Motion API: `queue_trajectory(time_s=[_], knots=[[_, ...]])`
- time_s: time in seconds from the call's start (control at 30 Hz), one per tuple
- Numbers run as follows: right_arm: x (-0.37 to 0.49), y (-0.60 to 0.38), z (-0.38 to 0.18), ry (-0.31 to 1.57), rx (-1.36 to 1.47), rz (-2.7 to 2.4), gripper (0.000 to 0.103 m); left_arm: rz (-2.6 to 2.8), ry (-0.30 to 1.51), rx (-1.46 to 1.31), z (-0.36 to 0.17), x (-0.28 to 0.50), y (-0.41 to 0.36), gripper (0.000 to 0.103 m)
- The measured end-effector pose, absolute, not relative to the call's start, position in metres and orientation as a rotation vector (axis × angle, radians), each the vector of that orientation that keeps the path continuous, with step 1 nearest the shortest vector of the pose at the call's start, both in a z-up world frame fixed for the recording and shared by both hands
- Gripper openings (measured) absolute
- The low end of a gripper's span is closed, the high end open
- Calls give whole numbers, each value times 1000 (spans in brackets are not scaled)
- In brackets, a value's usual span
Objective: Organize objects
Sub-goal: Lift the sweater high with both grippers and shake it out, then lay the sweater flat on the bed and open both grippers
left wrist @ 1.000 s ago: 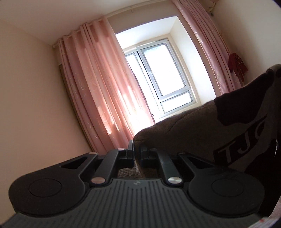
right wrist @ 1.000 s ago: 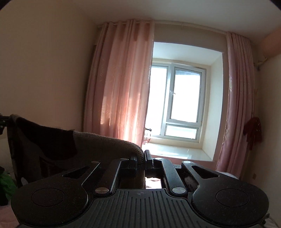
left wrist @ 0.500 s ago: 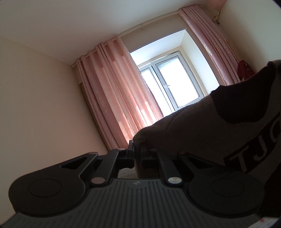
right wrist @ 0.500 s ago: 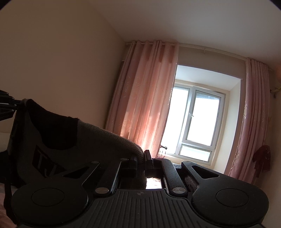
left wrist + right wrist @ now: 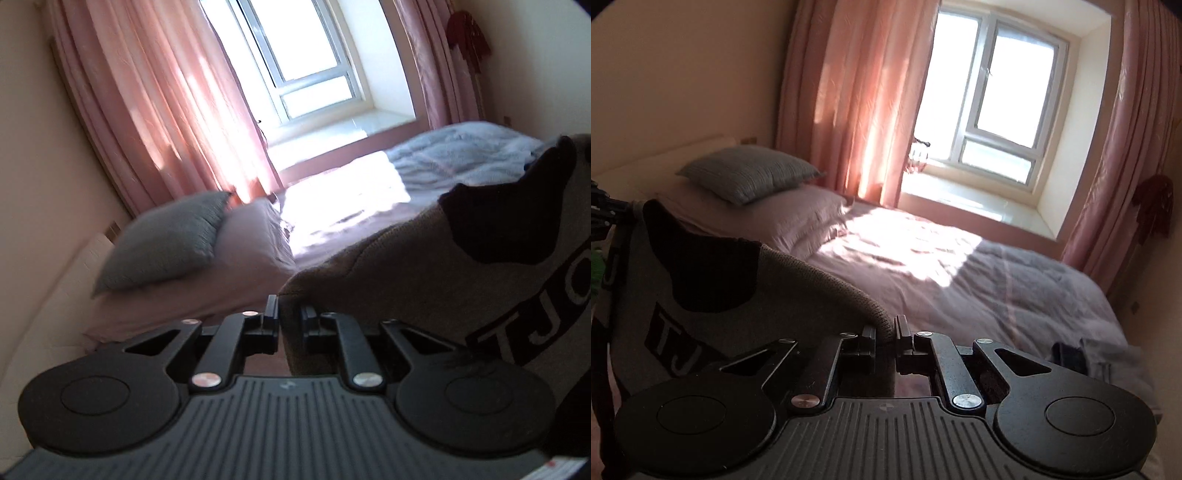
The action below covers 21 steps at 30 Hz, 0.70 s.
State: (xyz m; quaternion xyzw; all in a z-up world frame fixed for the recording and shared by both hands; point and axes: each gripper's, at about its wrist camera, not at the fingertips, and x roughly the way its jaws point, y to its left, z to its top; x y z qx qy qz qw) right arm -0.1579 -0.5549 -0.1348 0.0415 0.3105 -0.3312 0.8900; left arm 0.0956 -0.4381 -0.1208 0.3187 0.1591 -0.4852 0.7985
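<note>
A brown knitted sweater (image 5: 424, 266) with a dark collar and the letters "TJ" hangs stretched between my two grippers above a bed. My left gripper (image 5: 290, 321) is shut on one top corner of it; the cloth runs off to the right. In the right wrist view my right gripper (image 5: 885, 334) is shut on the other top corner, and the sweater (image 5: 713, 314) runs off to the left. The part of the sweater below both grippers is hidden.
A bed (image 5: 960, 280) with a pinkish-grey cover lies below, sunlit in the middle. A grey cushion (image 5: 750, 171) rests on a pillow (image 5: 801, 218) at its head. Pink curtains (image 5: 864, 92) frame the window (image 5: 1001, 92). Dark cloth (image 5: 1071, 356) lies at the bed's right.
Both grippers have tilted down with the sweater held between them. The views showed wall, curtains and ceiling before; now the bed and pillows are in sight.
</note>
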Motion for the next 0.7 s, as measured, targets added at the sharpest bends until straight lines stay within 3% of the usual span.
queue_trajectory(time_s=[0.07,0.1,0.2,0.33,0.47,0.7], knots=[[-123,-597,-181,748,132,-785,48,-990,434,735,-171,126,-497,28],[-119,-606,-201,773,130,-824,50,-991,492,754,-195,141,-514,38],[-131,-619,-227,777,266,-823,50,-962,588,754,-239,170,-525,39],[-157,-591,-252,837,390,-811,50,-985,717,772,-292,171,-464,39],[-204,-545,-272,926,550,-838,50,-1023,885,798,-335,135,-399,39],[-245,-494,-288,1028,747,-837,50,-1120,1097,797,-362,33,-304,40]])
